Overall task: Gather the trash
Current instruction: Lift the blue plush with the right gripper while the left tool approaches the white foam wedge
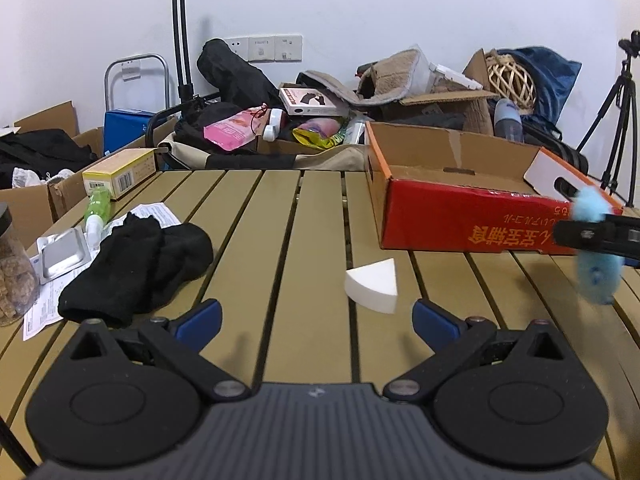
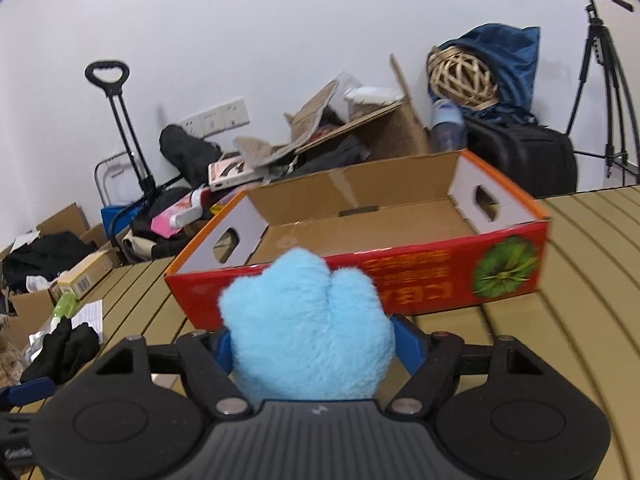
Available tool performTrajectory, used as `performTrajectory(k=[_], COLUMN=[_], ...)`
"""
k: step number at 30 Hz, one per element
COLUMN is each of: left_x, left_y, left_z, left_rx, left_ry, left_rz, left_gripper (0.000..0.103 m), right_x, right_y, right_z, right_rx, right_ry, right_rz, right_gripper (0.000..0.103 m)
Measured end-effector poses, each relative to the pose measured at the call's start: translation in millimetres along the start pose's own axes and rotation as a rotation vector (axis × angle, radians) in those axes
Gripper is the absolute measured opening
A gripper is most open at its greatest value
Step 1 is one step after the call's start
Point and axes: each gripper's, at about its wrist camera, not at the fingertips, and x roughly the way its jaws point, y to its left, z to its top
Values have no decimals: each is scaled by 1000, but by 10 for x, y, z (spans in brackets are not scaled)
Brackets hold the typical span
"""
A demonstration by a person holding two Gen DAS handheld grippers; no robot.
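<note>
A fluffy light-blue plush (image 2: 308, 328) sits between the blue pads of my right gripper (image 2: 316, 344), which is shut on it just in front of the red cardboard box (image 2: 420, 284). The box is open on top and looks empty inside. In the left wrist view the same plush (image 1: 596, 276) and right gripper (image 1: 600, 236) show at the right edge, beside the box (image 1: 460, 216). My left gripper (image 1: 316, 316) is open low over the slatted table (image 1: 256, 240). A white wedge-shaped sponge (image 1: 372, 286) lies just ahead of its right finger, untouched.
At the table's left lie black socks (image 1: 136, 268), a silver blister pack (image 1: 64, 254), printed paper, a green bottle (image 1: 98, 208), a yellow carton (image 1: 120, 172) and a jar (image 1: 12, 272). Boxes, bags and a tripod (image 1: 616, 120) crowd the wall behind.
</note>
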Motion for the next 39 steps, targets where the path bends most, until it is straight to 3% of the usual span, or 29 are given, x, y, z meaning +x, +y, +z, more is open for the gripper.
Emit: performTrajectory(k=[6, 13, 16, 29, 33, 39], left_x=[183, 450, 524, 668, 657, 552], left_y=[-230, -324, -373, -472, -461, -473], left_z=[131, 189, 185, 146, 142, 138], left_rx=[38, -25, -37, -14, -16, -16], left_ry=[29, 78, 84, 89, 83, 48], left_rz=[57, 59, 50, 22, 9, -12], left_gripper=[103, 102, 95, 39, 32, 32], right_x=[-245, -488, -540, -560, -574, -605], right_y=[-329, -659, -758, -808, -783, -751], right_z=[-23, -60, -89, -210, -214, -238], right_rx=[-2, 10, 19, 5, -5, -27], right_ry=[-24, -50, -55, -64, -66, -67], right_rz=[-78, -145, -158, -147, -145, -143], right_gripper=[74, 74, 74, 75, 75, 75])
